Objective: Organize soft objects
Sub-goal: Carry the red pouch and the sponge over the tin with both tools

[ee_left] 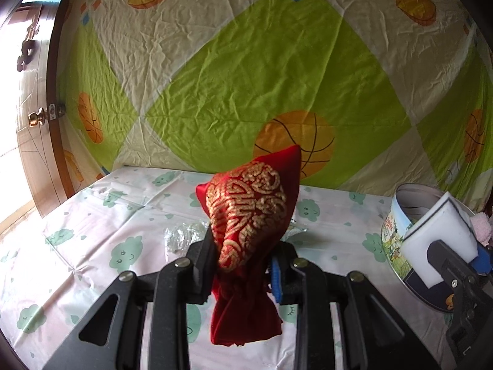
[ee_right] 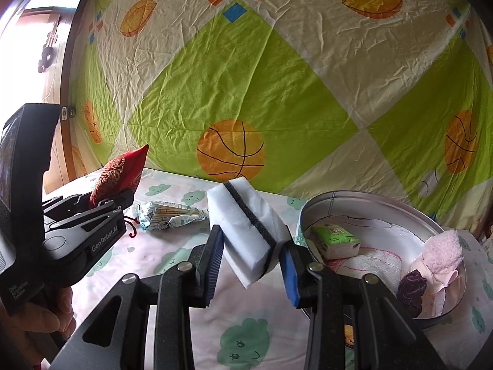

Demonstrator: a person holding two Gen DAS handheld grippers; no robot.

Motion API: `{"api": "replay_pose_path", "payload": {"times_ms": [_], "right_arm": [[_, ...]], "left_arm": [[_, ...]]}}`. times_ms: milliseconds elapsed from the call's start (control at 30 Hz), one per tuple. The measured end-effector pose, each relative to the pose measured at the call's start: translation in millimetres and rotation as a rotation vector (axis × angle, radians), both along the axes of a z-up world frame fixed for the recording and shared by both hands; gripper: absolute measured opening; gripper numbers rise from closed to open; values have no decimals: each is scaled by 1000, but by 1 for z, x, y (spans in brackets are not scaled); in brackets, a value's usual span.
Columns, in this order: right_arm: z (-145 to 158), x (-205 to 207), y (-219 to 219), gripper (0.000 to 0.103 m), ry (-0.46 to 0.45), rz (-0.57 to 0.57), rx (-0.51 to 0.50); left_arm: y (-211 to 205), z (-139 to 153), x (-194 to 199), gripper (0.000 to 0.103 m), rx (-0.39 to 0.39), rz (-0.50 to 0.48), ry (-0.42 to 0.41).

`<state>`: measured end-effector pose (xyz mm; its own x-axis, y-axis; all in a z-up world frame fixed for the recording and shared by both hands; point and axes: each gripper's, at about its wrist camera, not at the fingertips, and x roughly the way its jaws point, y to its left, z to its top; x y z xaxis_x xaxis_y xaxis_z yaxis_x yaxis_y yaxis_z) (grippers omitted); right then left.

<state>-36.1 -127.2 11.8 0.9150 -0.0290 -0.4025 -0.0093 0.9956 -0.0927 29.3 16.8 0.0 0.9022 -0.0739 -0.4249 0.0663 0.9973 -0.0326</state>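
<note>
Black finger arms of the right tool (ee_right: 251, 259) filled the foreground, and between their blue pads a white sponge block (ee_right: 246, 234) with a dark scouring stripe was pinched near its lower end, standing tilted above the worktop (ee_right: 172, 277). It looked light and springy; the jaws stood part closed on it, and a firmer squeeze would probably just dent the foam. Gripping across the broad white faces, as it was, seemed the sensible hold.

Just right of that tool sat the round tin (ee_right: 369, 197), already holding a green tissue pack (ee_right: 334, 237), a folded white cloth (ee_right: 369, 266) and a pink fluffy item (ee_right: 440, 249) at its rim. The sponge hung clear of the tin, beside its near left edge.

To the left, the left tool (ee_left: 243, 265) was narrowly closed around the neck of a red and gold brocade pouch (ee_left: 251, 212), whose stuffed body rose above the fingers while its loose mouth drooped below. The satin looked slippery and limp, so the gathered neck was likely the surest hold. A wrapped packet (ee_right: 168, 214) lay on the worktop beyond both tools.
</note>
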Motion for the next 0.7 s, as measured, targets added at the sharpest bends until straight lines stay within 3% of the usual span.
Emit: {"api": "replay_pose_path", "payload": {"times_ms": [100,700], "right_arm": [[3,-1,-9,38,-6,-15,10],[25,-18,-47,38,-73,-69,26]], "left_arm": [[-8,-2,-3,27,-15,-26,26],[-54,12,-30,27,-66,-112,5]]}}
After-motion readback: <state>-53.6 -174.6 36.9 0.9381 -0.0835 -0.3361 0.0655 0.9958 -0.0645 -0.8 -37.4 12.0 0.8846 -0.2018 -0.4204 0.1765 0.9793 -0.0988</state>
